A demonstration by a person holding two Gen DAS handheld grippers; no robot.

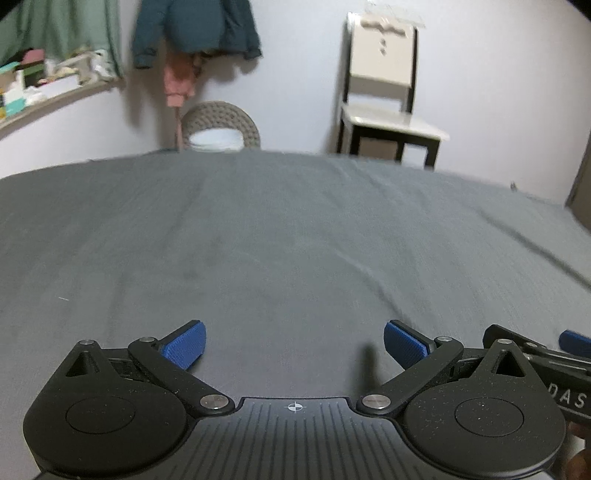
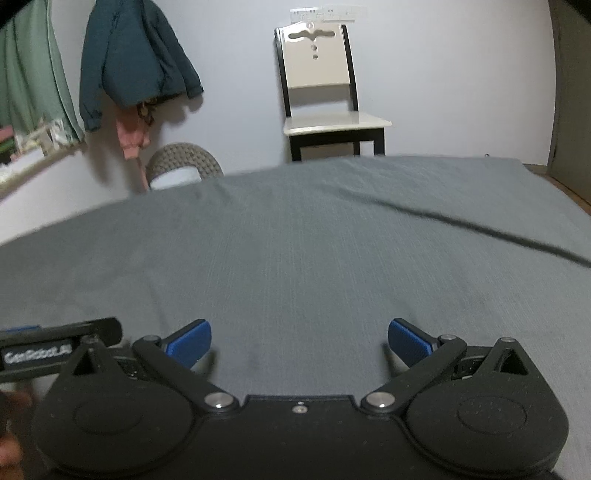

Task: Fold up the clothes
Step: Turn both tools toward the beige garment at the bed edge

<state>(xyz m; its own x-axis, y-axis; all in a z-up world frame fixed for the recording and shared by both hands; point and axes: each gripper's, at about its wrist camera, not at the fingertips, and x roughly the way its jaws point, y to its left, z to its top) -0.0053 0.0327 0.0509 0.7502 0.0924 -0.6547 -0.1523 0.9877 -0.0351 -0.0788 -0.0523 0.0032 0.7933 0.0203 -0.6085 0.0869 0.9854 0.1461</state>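
Your left gripper (image 1: 294, 343) is spread wide, its blue ribbed pads (image 1: 186, 345) far apart and holding nothing, poised low over the wide grey fabric-covered bed surface (image 1: 277, 236). Your right gripper (image 2: 300, 341) is in the same state: released, blue pads (image 2: 192, 341) splayed, nothing between them. The two tools sit side by side (each camera catches the other's black body at its edge: the right one at the right border of the left view, the left one at the left border of the right view, with a white logo on it that is too blurred to read).

As for the clothes to fold, no loose garment lies on the grey surface in front of you in either view; what you see there is only the grey cloth itself, with a few shallow creases and one long dark ridge (image 2: 480, 229) running across the right side.

Clothing does show further off, on the pale wall beyond the bed: a dark teal padded jacket (image 1: 195, 27) hangs there, with a pink garment (image 1: 179, 81) dangling beneath it. To their left, a green curtain (image 1: 66, 29) hangs above a cluttered ledge (image 1: 44, 85). Below the jacket, just past the bed's far edge, stands a round woven beige basket (image 1: 221, 123) with something pale blue in it. To the right, against the wall, is a cream-backed chair with a black frame (image 1: 384, 92).
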